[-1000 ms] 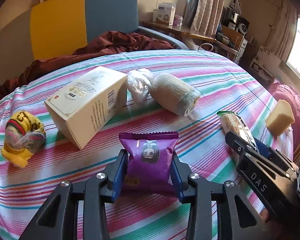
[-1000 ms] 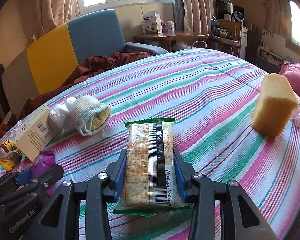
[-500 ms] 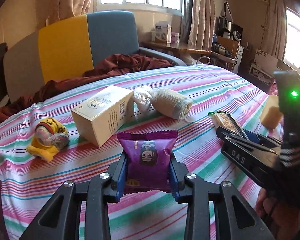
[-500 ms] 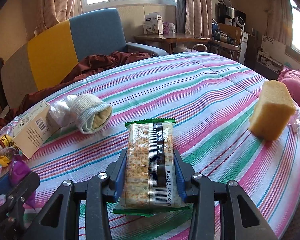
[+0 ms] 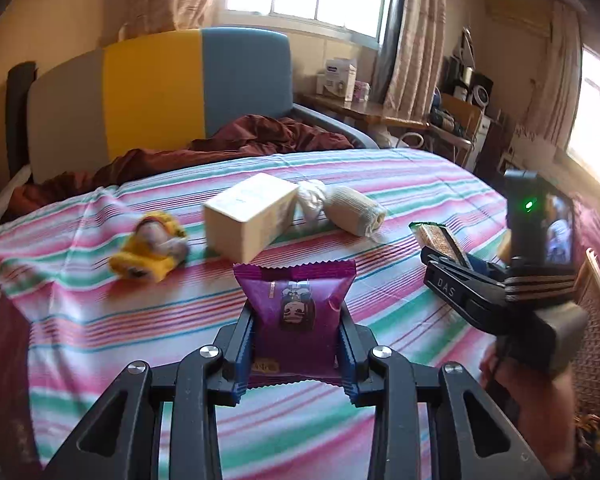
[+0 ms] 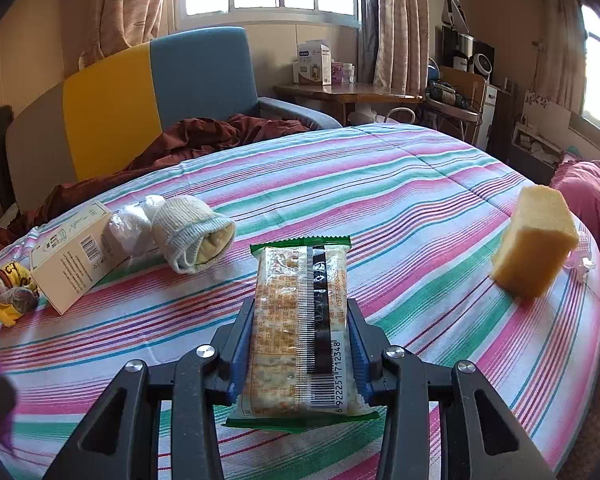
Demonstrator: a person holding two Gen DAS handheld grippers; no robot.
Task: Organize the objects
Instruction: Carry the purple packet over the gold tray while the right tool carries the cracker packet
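Observation:
My left gripper (image 5: 296,332) is shut on a purple snack packet (image 5: 296,304) and holds it above the striped bed cover (image 5: 100,320). My right gripper (image 6: 300,336) is shut on a clear cracker packet with green ends (image 6: 300,328), also held above the cover; it shows at the right of the left wrist view (image 5: 448,264). On the cover lie a cream box (image 5: 248,216), a rolled grey sock (image 5: 354,210), a crumpled clear bag (image 5: 310,200), a yellow toy (image 5: 152,248) and a yellow sponge (image 6: 534,240).
A blue, yellow and grey armchair (image 6: 160,92) with a maroon blanket (image 6: 188,140) stands behind the bed. A wooden desk with boxes (image 6: 340,92) is at the back. The bed edge drops off at the right (image 6: 596,280).
Both grippers have risen and drawn back from the cover with their packets still held. The objects on the bed look smaller and farther away; none of them moved.

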